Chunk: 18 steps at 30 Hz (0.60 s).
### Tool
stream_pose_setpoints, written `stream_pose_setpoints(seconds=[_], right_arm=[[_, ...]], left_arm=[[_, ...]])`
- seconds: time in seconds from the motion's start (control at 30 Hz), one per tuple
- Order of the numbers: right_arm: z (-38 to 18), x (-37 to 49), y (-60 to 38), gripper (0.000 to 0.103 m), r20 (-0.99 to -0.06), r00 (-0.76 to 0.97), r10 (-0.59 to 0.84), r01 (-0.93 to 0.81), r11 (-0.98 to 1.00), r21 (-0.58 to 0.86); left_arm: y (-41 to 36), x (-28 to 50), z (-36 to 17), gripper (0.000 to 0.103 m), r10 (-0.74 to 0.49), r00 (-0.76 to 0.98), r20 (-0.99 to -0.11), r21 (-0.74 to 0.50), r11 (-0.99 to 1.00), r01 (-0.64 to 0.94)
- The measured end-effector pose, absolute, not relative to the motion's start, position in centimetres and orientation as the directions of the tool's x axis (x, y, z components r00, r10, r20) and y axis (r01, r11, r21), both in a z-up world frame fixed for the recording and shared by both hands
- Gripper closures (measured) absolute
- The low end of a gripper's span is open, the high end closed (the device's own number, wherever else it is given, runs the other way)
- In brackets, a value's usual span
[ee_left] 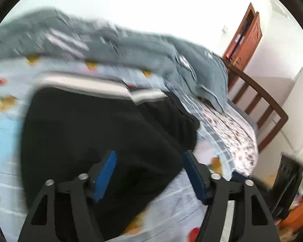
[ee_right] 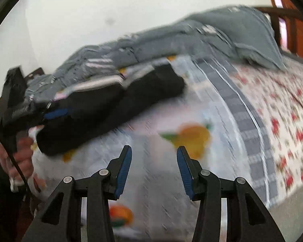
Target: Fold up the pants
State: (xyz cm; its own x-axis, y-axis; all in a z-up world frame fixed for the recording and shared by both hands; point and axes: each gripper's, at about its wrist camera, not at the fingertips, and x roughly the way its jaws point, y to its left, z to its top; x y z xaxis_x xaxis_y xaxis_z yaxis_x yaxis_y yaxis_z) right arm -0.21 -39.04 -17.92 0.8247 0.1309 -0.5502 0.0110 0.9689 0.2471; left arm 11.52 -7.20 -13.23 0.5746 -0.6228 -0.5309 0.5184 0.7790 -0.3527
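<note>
Both views are pretty smeared with blur, so fine detail on the fabric is lost. The black pants (ee_left: 103, 141) lie on the bed (ee_left: 228, 129), on a fruit-print sheet (ee_right: 192, 137), folded into a thick bundle with the pale waistband (ee_left: 86, 84) at the far end. From the right wrist view the long axis runs roughly 8 o'clock to 2 o'clock. The left claw (ee_left: 149, 173) hangs right over the pants, jaws spread wide, gripping nothing; its near edge of the pants is cut off behind the fingers. The right claw (ee_right: 154, 169) is also spread apart and empty, over bare sheet, pants at its 10 o'clock. A grey blanket (ee_right: 212, 32) is bunched behind them.
</note>
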Motion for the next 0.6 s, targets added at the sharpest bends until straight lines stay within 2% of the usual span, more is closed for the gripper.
stream_pose_setpoints(seconds=[0.07,0.2,0.33,0.43,0.47,0.5,0.6], right_arm=[[-16.8,1.4,-37.8,0.056,-0.519,0.836,0.178,-0.036,0.961,0.273],[-15.7,5.1,-35.8,0.053,-0.477,0.825,0.302,-0.121,0.920,0.372],[-16.6,9.1,-33.9,0.051,-0.502,0.790,0.353,-0.136,0.898,0.418],[-18.5,12.0,-32.6,0.051,-0.550,0.750,0.368,-0.127,0.896,0.426],[-19.2,12.8,-32.4,0.053,-0.573,0.732,0.368,-0.113,0.895,0.431],[-20.0,13.8,-32.1,0.067,-0.598,0.707,0.377,-0.097,0.890,0.446],[-19.6,14.0,-31.2,0.086,-0.582,0.714,0.389,-0.141,0.894,0.425]], left_arm=[[-4.4,10.7,-13.0,0.032,-0.556,0.641,-0.530,-0.303,0.829,0.470],[0.0,9.6,-15.1,0.032,-0.387,0.702,-0.598,-0.187,0.919,0.347],[3.5,8.6,-17.2,0.026,-0.444,0.670,-0.595,-0.283,0.896,0.342],[3.4,8.6,-18.2,0.026,-0.476,0.653,-0.589,-0.325,0.879,0.348],[2.7,8.8,-18.7,0.026,-0.473,0.645,-0.600,-0.319,0.881,0.350],[2.2,8.8,-19.2,0.026,-0.468,0.638,-0.611,-0.310,0.884,0.350],[1.0,9.0,-19.9,0.025,-0.442,0.653,-0.615,-0.273,0.896,0.350]])
